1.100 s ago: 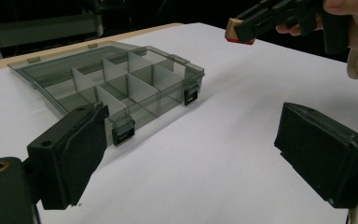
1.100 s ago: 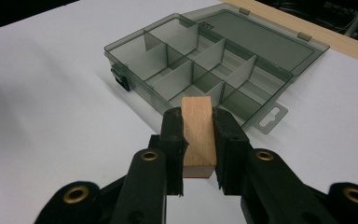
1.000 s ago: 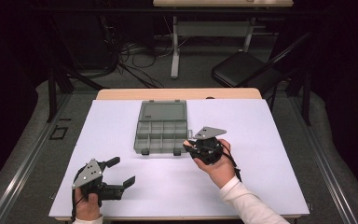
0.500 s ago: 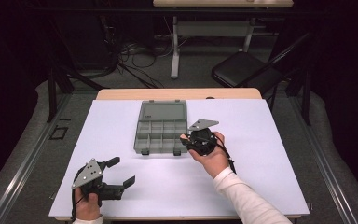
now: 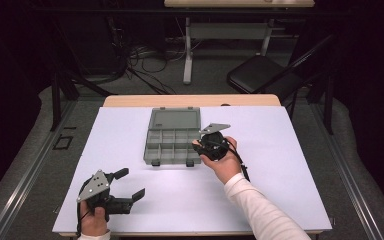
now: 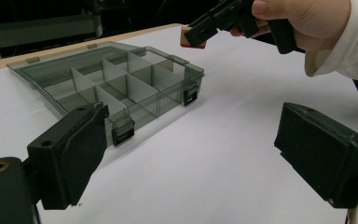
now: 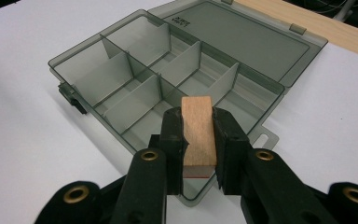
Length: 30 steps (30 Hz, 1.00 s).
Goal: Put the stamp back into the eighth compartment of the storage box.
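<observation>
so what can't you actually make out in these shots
- Wooden block, right gripper view: its sides lie under the right tool's closed jaws, and its lower end is hidden between them.
- Same block, high view: the hand and tool cover it.
- Organizer box: the lettering moulded into its open lid is too small to read.

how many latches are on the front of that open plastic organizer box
2. Both sit on the near front wall of the organizer box: the left latch by the front left corner, the right latch by the front right corner, near the right gripper holding a wooden block.
</observation>
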### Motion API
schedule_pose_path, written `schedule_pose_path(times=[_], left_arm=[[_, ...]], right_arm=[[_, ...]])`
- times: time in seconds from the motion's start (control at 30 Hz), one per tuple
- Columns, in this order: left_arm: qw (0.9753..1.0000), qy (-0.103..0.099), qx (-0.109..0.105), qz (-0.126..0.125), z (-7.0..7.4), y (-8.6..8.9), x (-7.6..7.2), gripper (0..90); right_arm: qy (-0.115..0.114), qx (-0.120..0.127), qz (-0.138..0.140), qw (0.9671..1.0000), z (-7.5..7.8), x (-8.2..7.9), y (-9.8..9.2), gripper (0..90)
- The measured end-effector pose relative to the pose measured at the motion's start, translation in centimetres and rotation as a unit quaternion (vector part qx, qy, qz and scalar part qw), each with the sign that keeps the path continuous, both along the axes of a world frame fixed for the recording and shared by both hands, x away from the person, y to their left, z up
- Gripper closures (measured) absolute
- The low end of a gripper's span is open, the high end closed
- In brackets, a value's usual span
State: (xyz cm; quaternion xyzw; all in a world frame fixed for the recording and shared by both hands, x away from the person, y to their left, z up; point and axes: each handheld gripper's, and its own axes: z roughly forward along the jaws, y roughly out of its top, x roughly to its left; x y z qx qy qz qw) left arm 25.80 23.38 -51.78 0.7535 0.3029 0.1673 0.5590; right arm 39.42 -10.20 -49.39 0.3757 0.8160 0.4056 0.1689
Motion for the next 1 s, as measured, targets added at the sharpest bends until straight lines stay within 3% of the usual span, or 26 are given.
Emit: schedule_pose_path(times=[0.3, 1.0], left_arm=[[1.0, 0.0, 0.001, -0.001, 0.0, 0.0, 0.0, 9.2], [1.0, 0.001, -0.002, -0.001, 0.0, 0.0, 0.0, 9.2]], right_arm=[[0.005, -0.001, -0.003, 1.0, -0.6, 0.6, 0.4, 75.7], [0.028, -0.029, -0.008, 0.9992, -3.2, 1.9, 1.6, 75.7]])
